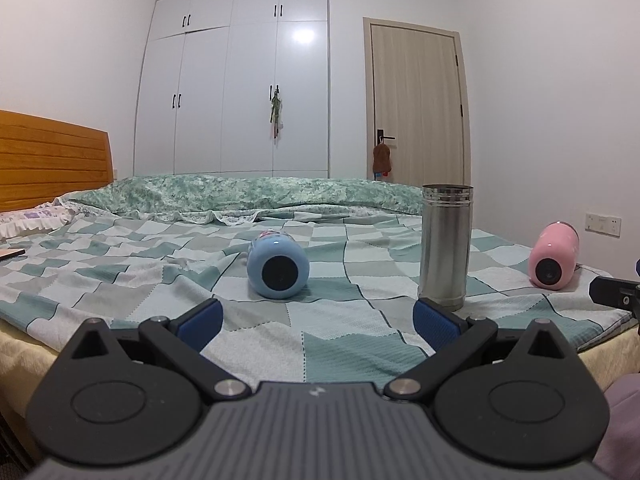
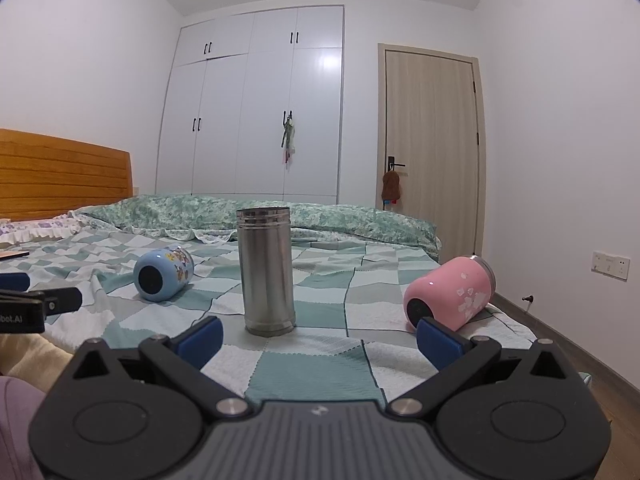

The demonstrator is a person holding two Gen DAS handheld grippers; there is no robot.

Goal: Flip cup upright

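Observation:
A blue cup (image 1: 278, 266) lies on its side on the checked bedspread, its dark base toward me; it also shows in the right wrist view (image 2: 163, 275). A pink cup (image 1: 554, 256) lies on its side near the bed's right edge, also in the right wrist view (image 2: 448, 294). A steel cup (image 1: 444, 246) stands upright between them, also in the right wrist view (image 2: 267, 276). My left gripper (image 1: 318, 322) is open and empty, short of the blue cup. My right gripper (image 2: 320, 338) is open and empty, short of the steel and pink cups.
The bed (image 1: 160, 264) has a wooden headboard (image 1: 52, 160) at left and a rolled green quilt (image 1: 260, 194) at the back. A white wardrobe (image 1: 240, 80) and a door (image 1: 416, 100) stand behind. The floor (image 2: 560, 340) drops off right of the bed.

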